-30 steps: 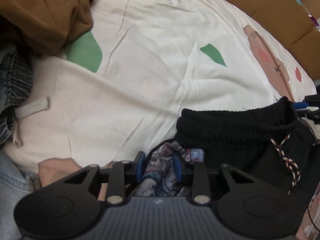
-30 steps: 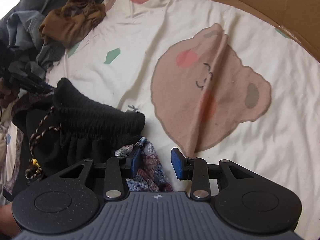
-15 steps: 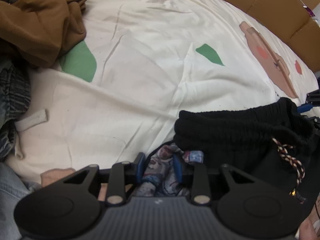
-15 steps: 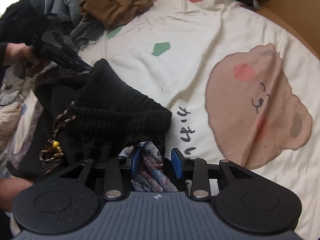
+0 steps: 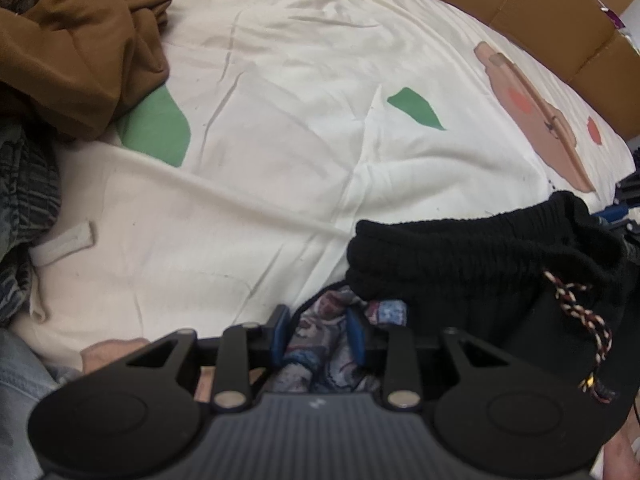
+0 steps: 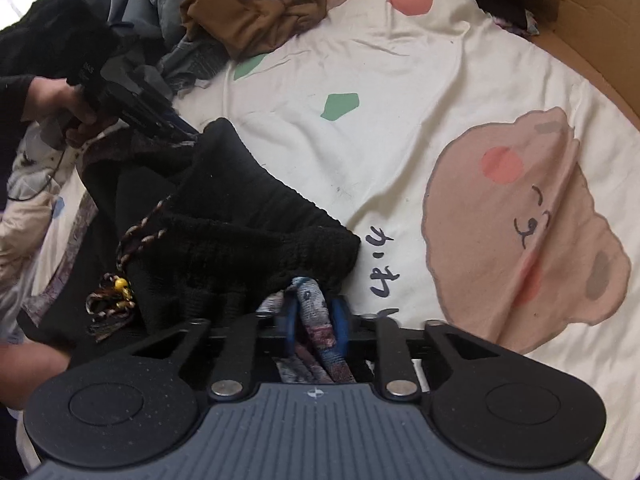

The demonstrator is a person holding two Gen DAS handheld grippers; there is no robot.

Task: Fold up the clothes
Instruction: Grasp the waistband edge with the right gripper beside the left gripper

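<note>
Brown shirt [image 6: 256,16] lies near the bedsheet's [image 5: 300,120] far edge — both grippers, left [image 5: 318,334] and right [image 6: 314,320], pinch the black pants [image 6: 248,232], the right one closing — waistband stretched between them.

The garment [image 6: 248,232] lies on the bedsheet [image 5: 304,152], bunched between the left gripper [image 5: 318,330] and the right gripper [image 6: 314,316], an edge inside each one's jaws. A crumpled cloth [image 6: 256,20] sits far ahead of the right gripper, left of centre. Cardboard [image 5: 520,24] stands beyond the sheet.
</note>
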